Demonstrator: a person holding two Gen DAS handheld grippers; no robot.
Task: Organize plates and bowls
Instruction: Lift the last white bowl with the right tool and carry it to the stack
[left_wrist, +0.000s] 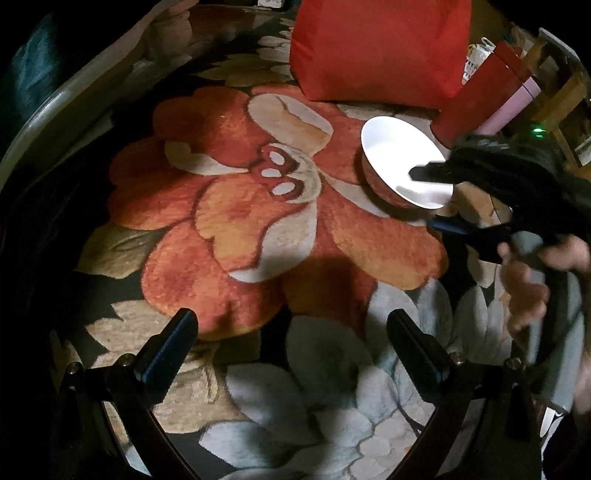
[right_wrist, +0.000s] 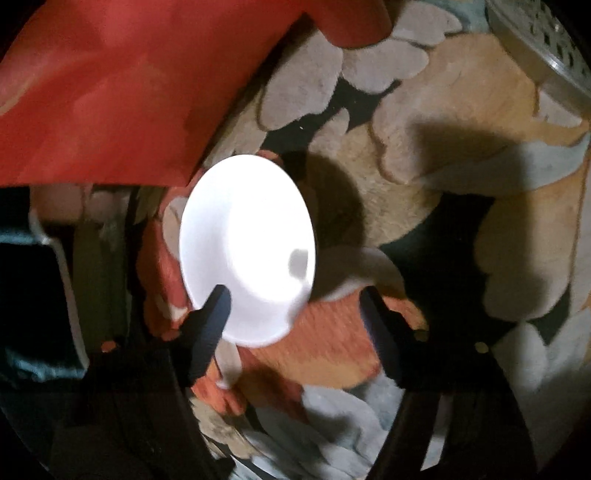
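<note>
Left wrist view: left gripper (left_wrist: 291, 332) gapes apart over the rug (left_wrist: 236, 206); the bowl (left_wrist: 400, 166) sits at two o'clock, below a red cushion (left_wrist: 376, 48), with the right gripper (left_wrist: 428, 197) straddling its rim.

Right wrist view: right gripper (right_wrist: 295, 314) spread wide, one finger (right_wrist: 212, 317) overlapping the bowl (right_wrist: 247, 247), centre frame on the rug (right_wrist: 424, 155).

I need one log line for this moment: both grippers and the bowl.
left gripper: open, empty, above rug | right gripper: open, around bowl rim | bowl: on rug, not gripped

1. The left gripper (left_wrist: 291, 343) hangs over a flowered rug (left_wrist: 236, 206), its fingers (left_wrist: 173, 343) spread wide with nothing between them.
2. A white bowl (left_wrist: 395, 162) sits on the rug near a red cushion (left_wrist: 373, 48).
3. The right gripper (left_wrist: 424, 197) straddles the bowl's rim, one finger inside.
</note>
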